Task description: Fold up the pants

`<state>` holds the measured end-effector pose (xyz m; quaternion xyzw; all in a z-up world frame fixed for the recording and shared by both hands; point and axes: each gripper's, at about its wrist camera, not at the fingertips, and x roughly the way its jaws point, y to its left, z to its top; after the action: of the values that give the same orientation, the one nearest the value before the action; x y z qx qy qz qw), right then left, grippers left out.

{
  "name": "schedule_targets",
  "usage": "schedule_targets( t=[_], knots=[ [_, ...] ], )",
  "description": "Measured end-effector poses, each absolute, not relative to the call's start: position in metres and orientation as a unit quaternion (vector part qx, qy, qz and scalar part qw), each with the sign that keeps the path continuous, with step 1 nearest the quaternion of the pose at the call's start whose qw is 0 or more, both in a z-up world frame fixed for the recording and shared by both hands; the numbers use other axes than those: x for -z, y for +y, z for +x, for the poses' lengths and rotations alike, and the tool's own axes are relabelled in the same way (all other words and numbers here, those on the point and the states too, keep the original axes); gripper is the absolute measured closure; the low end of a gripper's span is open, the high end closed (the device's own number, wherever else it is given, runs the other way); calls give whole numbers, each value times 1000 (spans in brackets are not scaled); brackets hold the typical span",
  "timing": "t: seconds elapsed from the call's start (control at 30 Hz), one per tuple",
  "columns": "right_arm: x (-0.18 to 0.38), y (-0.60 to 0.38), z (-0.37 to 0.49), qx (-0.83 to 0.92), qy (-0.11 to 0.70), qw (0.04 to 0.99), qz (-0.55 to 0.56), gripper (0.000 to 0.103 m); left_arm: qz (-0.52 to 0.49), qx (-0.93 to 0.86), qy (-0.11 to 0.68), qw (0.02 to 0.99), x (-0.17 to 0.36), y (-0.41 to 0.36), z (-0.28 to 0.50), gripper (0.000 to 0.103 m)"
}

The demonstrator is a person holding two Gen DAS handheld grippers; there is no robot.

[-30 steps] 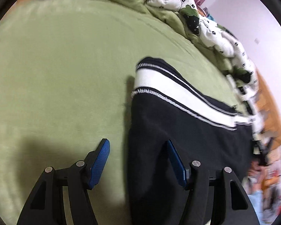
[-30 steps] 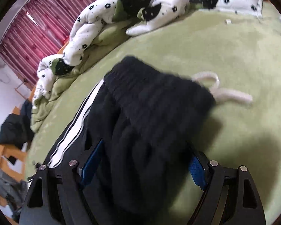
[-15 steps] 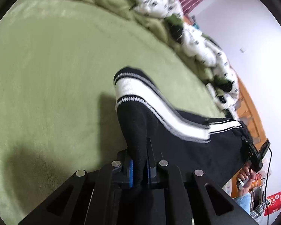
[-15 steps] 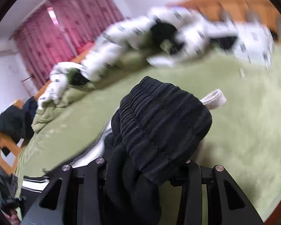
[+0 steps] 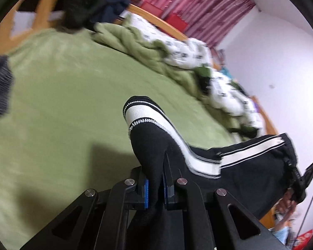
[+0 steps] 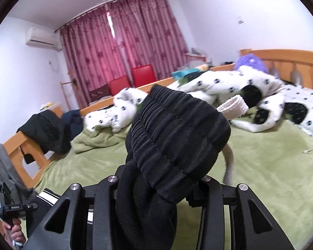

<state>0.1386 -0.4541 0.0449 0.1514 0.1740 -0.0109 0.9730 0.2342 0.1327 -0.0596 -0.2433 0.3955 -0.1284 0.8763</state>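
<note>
pants (image 5: 250,166) — black, white side stripe | ribbed waistband (image 6: 177,137) bunched, lifted

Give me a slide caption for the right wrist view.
Right gripper shut on the black pants waistband, lifted above the green bed.

Left wrist view: looks forward from just behind the left gripper (image 5: 155,189), angled down across the green bed (image 5: 58,108) toward the rumpled duvet (image 5: 198,54) and curtains (image 5: 198,2). Right wrist view: sits close behind the right gripper (image 6: 156,189), facing level toward the curtains (image 6: 123,39) and headboard (image 6: 290,60). Both views share the bed, duvet, curtains and the black pants (image 5: 250,170), which fill the near field of each.
</note>
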Motion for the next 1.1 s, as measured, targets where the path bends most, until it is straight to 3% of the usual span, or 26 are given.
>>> schedule_targets(
  t=[0.1, 0.3, 0.47, 0.57, 0.7, 0.83, 1.1],
  knots=[
    [-16, -441, 166, -1, 211, 966, 151, 64, -216, 94, 418, 877, 82, 162, 239, 93],
    [98, -429, 225, 58, 340, 934, 91, 64, -198, 52, 467, 860, 156, 185, 249, 92],
    [149, -462, 229, 75, 412, 903, 99, 55, -223, 48, 477, 849, 168, 199, 249, 76],
    [158, -468, 218, 82, 441, 888, 104, 46, -176, 14, 473, 863, 158, 193, 238, 74],
    [150, -468, 179, 99, 439, 889, 80, 41, -125, 1, 457, 881, 136, 177, 213, 74],
    [134, -459, 144, 116, 423, 898, 37, 41, -118, 43, 430, 894, 120, 156, 186, 53],
    [79, -376, 120, 18, 373, 926, 51, 41, -78, 50, 449, 889, 163, 134, 137, 53]
  ],
)
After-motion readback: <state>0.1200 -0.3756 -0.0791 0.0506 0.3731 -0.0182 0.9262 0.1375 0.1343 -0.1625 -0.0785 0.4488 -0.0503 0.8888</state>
